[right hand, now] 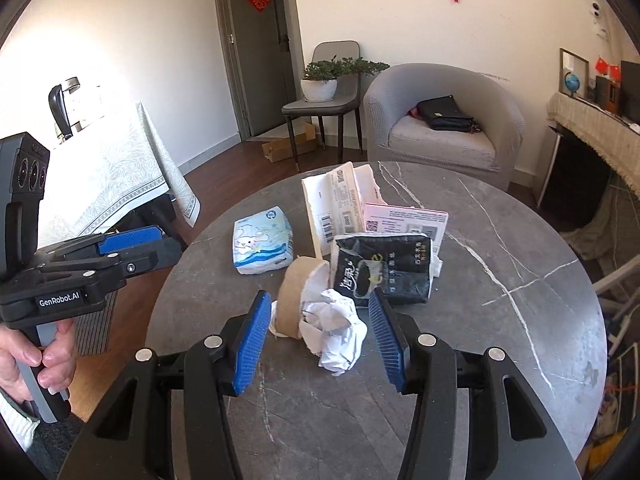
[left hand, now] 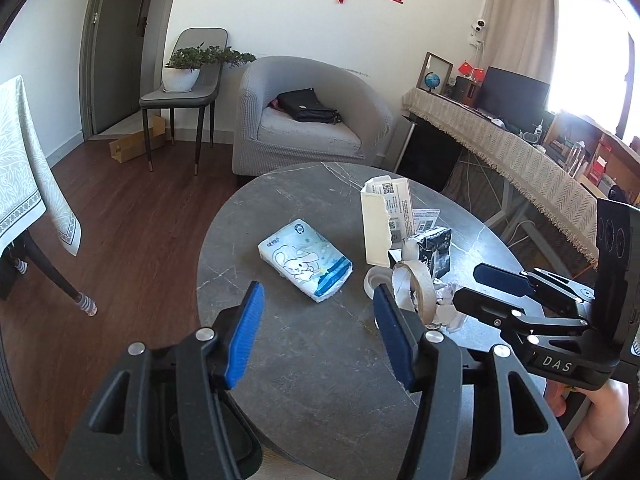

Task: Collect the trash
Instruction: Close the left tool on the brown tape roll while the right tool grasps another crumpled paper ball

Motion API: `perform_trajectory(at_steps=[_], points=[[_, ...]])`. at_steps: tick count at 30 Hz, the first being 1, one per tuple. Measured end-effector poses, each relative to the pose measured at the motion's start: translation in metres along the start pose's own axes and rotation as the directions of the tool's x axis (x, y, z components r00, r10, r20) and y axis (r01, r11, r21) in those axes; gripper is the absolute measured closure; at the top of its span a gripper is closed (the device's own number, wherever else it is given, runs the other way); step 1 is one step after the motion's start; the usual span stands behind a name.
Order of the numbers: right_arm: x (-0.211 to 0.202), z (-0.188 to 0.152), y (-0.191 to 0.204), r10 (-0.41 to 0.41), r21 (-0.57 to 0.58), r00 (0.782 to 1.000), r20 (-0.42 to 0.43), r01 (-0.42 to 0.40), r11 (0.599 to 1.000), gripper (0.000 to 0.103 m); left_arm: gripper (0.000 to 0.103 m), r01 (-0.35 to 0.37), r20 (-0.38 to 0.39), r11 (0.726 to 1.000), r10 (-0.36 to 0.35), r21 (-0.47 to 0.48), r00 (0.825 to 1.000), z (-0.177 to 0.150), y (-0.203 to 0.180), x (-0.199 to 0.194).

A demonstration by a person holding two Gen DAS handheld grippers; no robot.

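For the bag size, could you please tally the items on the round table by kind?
Tissue packs: 2, white-blue and black
Tape rolls: 2, brown and small white
Crumpled paper: 1
Torn white box: 1
Printed card: 1
Total: 7

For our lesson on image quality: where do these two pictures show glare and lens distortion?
Left wrist view: the window is blown out white, and the door frame bows. Right wrist view: sunlight washes out the tablecloth; dark lens corners frame the sharp crumpled paper.
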State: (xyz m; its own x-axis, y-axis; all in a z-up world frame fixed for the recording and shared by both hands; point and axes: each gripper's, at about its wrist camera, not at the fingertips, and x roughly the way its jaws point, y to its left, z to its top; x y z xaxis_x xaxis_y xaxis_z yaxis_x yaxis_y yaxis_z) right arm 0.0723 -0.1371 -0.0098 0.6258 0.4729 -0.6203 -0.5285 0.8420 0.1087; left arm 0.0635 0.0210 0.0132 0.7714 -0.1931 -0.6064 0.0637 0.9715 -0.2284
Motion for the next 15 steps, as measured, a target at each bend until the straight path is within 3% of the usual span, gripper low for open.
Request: perform_trajectory(at_steps=[15], points=[[0.02, -0.017, -0.017, 0.086, 0.086, 0.995, -0.058, -0.081, 0.993, 0.061, 0.042, 0.055, -0.04, 0.998, -0.055, 0.021, 0.998, -0.003, -0.032, 0.023]])
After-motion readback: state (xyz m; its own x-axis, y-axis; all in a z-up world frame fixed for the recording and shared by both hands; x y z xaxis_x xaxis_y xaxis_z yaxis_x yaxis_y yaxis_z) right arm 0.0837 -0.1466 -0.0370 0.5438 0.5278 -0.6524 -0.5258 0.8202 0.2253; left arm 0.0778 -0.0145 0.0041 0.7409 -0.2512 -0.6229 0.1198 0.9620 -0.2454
